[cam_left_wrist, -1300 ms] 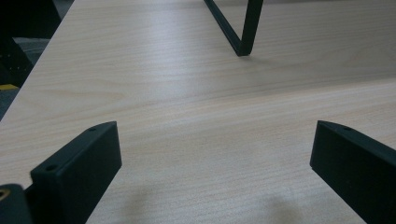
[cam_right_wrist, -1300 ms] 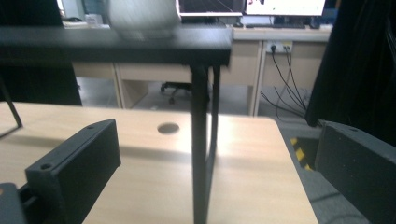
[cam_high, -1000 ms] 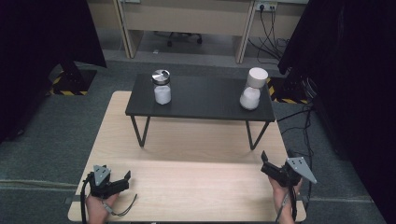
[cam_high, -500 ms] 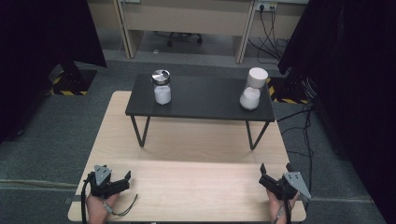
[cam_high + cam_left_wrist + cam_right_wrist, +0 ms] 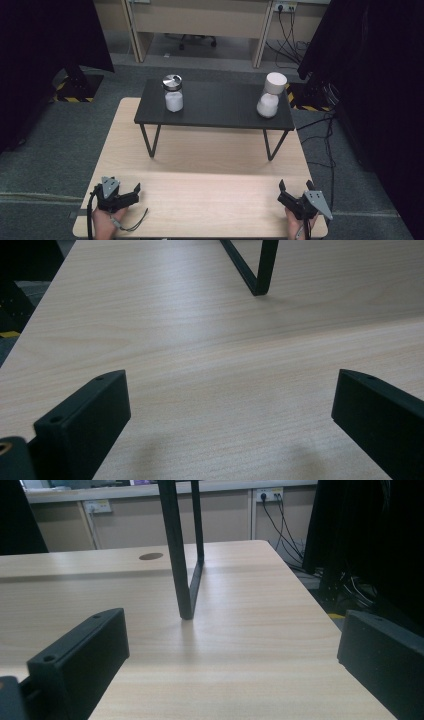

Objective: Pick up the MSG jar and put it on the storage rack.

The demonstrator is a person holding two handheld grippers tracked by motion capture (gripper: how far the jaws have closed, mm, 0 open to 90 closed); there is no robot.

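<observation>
High view: a black stand (image 5: 215, 106) sits on the far half of a pale wooden table (image 5: 200, 200); everything below is placed against that stand.
Left jar (image 5: 173, 93): upright on the stand's left end, metal lid on, white fill in its lower part.
Right jar (image 5: 270, 95): on the stand's right end, near the edge, white cap on top (it seems to lean a little; hard to tell).
Left gripper (image 5: 131, 191): well short of the stand, at the table's near left corner, resting low over the wood, jaws spread with nothing between them.
Right gripper (image 5: 283, 193): well short of the stand, at the near right corner, jaws likewise wide apart and empty.
Left gripper view: both jaws far apart over bare wood; one stand leg (image 5: 252, 267) ahead, well beyond the tips.
Right gripper view: jaws far apart; another stand leg (image 5: 181, 550) rises straight ahead between them, well off.
Jars and grippers: well apart, the stand's top standing above the table.
</observation>
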